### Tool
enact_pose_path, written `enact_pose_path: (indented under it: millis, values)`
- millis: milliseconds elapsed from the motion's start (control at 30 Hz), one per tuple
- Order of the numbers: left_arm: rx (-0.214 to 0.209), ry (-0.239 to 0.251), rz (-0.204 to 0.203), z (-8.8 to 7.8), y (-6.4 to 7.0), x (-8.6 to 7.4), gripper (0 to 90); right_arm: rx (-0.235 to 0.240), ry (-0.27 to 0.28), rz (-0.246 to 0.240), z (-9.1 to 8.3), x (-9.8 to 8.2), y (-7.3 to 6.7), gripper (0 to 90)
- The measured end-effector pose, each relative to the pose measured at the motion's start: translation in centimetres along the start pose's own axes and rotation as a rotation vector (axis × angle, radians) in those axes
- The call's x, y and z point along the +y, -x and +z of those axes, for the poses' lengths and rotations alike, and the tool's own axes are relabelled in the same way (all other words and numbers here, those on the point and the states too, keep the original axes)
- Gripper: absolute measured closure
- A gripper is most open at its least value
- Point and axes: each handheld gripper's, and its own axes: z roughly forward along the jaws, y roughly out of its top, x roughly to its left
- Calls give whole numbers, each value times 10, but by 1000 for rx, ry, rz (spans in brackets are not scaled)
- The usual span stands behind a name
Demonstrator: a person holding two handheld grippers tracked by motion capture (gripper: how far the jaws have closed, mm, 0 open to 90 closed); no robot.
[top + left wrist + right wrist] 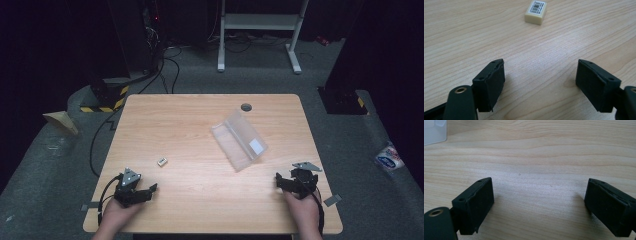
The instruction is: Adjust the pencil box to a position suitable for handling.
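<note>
Eraser (535, 12) lies ahead of the wide, empty left gripper (540, 83); clear plastic case (239, 139) sits near the wide-open, empty right gripper (539, 206).

small cream eraser (535, 12) with barcode label, flat on wooden table; clear plastic case (239, 139) lying open, well apart

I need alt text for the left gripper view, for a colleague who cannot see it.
A small cream eraser with a barcode label lies on the wooden table, ahead of the left hand-held gripper. Its two black jaws stand open with nothing but bare wood between them, well short of the eraser.
</note>
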Motion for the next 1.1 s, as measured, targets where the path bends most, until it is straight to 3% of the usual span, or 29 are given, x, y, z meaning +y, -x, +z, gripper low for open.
enact_pose_path:
  millis: [833, 1100]
  values:
    - [18, -5, -12, -1, 0, -1, 222, 7, -1, -5, 0, 0, 1, 85]
    - [22, -7, -15, -1, 0, -1, 194, 8, 10, -17, -2, 0, 1, 140]
